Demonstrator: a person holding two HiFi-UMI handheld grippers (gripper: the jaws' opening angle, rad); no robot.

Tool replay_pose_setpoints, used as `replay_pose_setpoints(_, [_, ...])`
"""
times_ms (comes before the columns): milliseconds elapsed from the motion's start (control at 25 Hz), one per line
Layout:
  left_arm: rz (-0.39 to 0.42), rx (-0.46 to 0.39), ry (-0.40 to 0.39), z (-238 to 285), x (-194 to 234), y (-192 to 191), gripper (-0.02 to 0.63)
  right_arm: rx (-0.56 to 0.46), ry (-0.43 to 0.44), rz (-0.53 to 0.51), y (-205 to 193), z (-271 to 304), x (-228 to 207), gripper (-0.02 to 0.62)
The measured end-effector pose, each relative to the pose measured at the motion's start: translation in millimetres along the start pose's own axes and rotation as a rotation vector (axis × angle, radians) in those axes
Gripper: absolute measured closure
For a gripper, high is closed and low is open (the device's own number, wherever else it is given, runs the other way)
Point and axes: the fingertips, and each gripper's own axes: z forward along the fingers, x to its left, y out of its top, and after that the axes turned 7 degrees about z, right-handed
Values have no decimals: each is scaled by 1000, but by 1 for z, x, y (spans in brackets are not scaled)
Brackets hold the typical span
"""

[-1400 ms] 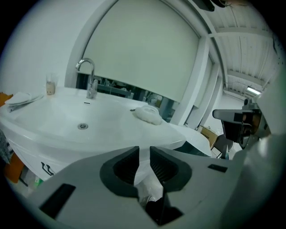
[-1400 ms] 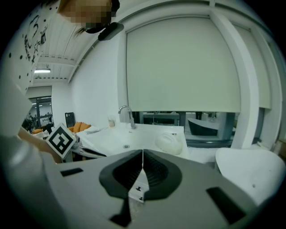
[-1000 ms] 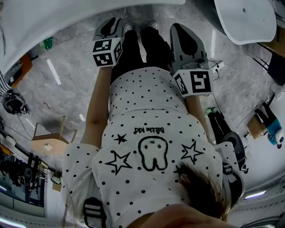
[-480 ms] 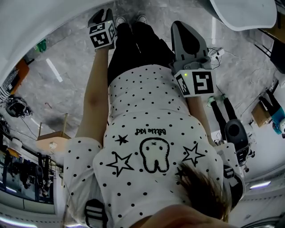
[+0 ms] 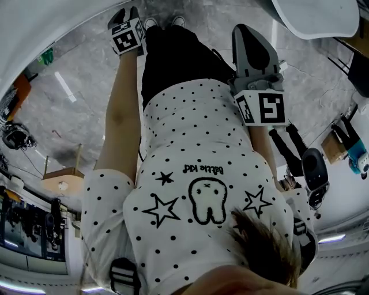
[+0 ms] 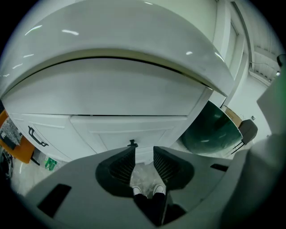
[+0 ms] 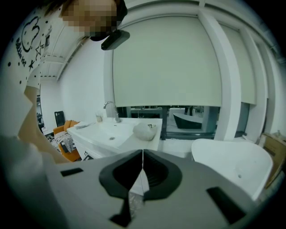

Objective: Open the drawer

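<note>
A white cabinet fills the left gripper view. Its drawer front (image 6: 128, 129) carries a small dark knob (image 6: 132, 143). My left gripper (image 6: 144, 154) points down at that front. The knob sits just above the left fingertip and outside the gap. The jaws are opening, with only floor and the person's shoes showing between them. In the head view the left gripper (image 5: 127, 12) is held far out ahead at the top left. My right gripper (image 5: 242, 31) hangs to the right of the person's body. Its jaws (image 7: 142, 153) are shut with nothing in them.
A second dark handle (image 6: 38, 137) sits on the cabinet's left part. A dark green round top (image 6: 214, 132) stands to the cabinet's right. The right gripper view shows a washbasin counter (image 7: 111, 134) and a white tub (image 7: 232, 161). A wooden stool (image 5: 60, 178) stands at the left.
The left arm has stretched out and its gripper has moved toward the top of the head view. The right gripper has shifted a little to the right.
</note>
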Motion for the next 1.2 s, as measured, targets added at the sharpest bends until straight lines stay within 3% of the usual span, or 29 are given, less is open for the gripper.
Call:
replay_pose_setpoints(520, [-3, 43, 12, 48, 6, -17, 463, 49, -4, -42, -16, -5, -8, 581])
replay_pose_setpoints(920, [6, 81, 31, 89, 18, -28, 434, 106, -57, -50, -40, -24, -26, 580])
replay_pose_setpoints(1200, [-51, 70, 51, 99, 27, -22, 423, 128, -59, -49, -42, -27, -25, 580])
